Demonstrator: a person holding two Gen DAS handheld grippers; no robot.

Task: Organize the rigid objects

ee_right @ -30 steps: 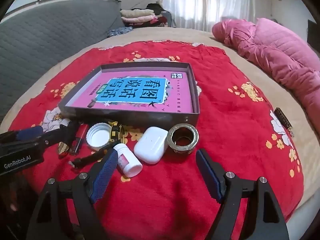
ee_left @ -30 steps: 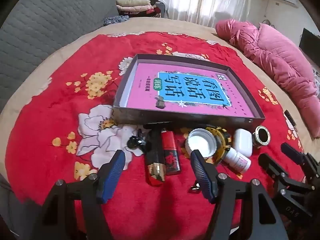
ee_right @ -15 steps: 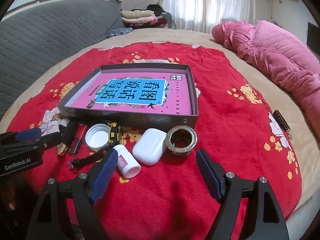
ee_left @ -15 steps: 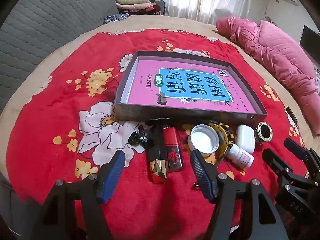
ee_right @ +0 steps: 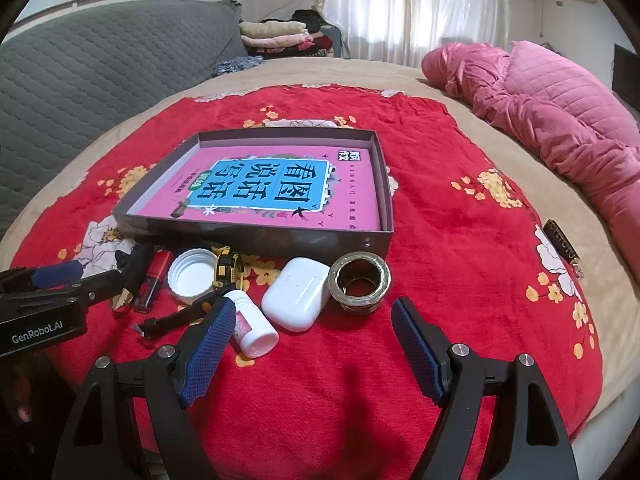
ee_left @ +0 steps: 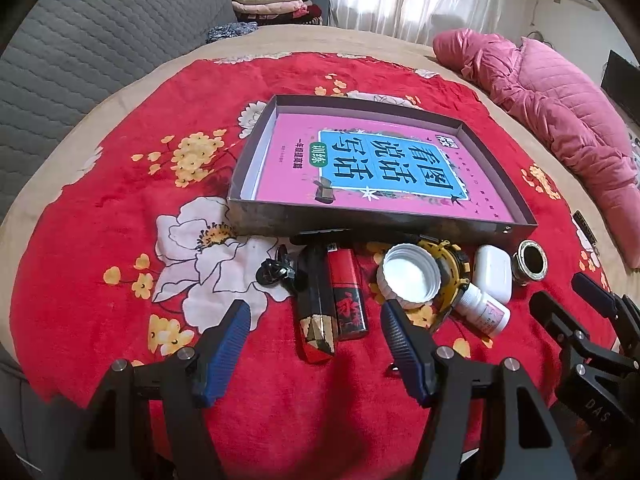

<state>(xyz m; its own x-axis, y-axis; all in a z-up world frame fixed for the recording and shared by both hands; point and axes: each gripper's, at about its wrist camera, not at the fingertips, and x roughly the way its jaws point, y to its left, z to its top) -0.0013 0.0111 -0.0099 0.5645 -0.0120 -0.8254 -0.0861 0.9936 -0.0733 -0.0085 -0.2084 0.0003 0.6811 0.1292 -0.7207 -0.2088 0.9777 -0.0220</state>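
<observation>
- So far nothing has been sorted, as far as the views show: the shallow grey box (ee_left: 372, 228) on the red floral blanket (ee_left: 120, 200) holds only a pink book (ee_left: 384, 172) lying flat on its floor
- Every loose item lies outside, in a row just beside the box's near wall: a small black clip (ee_left: 274, 272), a black-and-gold stick (ee_left: 316, 312) touching a red lighter (ee_left: 348, 296), a white cap (ee_left: 410, 278) mouth up against a yellow-and-black ring (ee_left: 454, 276), a small white bottle (ee_right: 252, 326) on its side, a white earbud case (ee_right: 298, 298) and a brass ring (ee_right: 359, 282)
- Judging from that, the whole job of moving these pieces into the box is still ahead
- Left hand-held gripper (ee_left: 314, 350) hovers low above the blanket, fingers spread wide and holding nothing, lined up on the stick and lighter
- Right hand-held gripper (ee_right: 310, 348) is likewise released and empty, aimed at the earbud case and brass ring, with the bottle next to its left finger
- Both point forward toward the box, side by side
</observation>
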